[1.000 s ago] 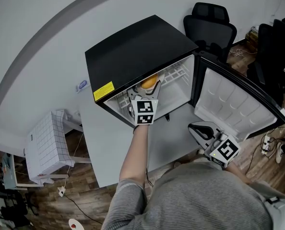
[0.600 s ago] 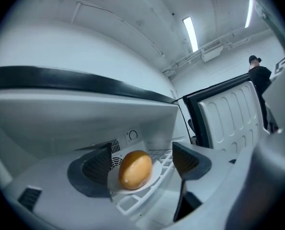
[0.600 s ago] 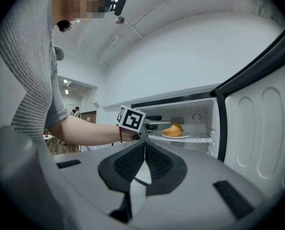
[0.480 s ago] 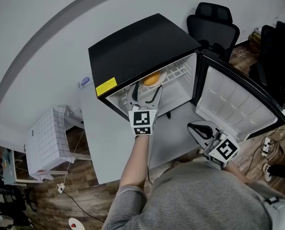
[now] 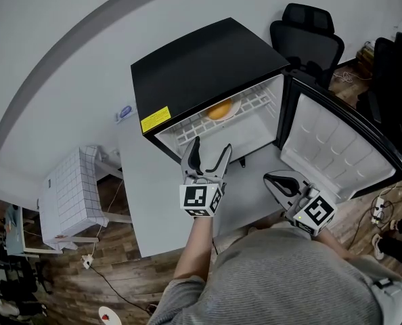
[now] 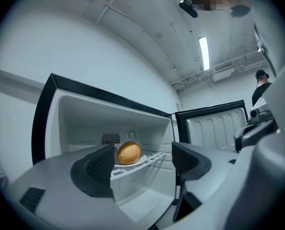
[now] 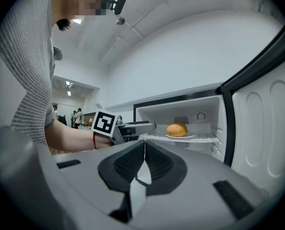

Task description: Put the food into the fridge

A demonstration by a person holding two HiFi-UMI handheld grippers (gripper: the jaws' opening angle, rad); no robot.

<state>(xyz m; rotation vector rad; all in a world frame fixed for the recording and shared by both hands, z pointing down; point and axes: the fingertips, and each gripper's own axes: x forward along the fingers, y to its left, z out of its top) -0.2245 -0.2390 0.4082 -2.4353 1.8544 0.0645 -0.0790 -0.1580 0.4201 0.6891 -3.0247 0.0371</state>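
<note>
Fridge [image 5: 208, 63], door open: orange food [image 5: 219, 110] on plate [image 6: 143, 160], upper wire shelf [image 5: 258, 103]. Left gripper [image 5: 211, 146] spread wide, empty, in front of the shelf, apart from the food. Right gripper [image 5: 270, 178] jaws together

Nothing legible from where I stand: the yellow label [image 5: 154, 120] on the fridge [image 5: 201, 66] top's front edge has print too small to read.

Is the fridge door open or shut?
Open. The fridge door stands swung wide to the right, so the orange food inside the fridge shows plainly.
</note>
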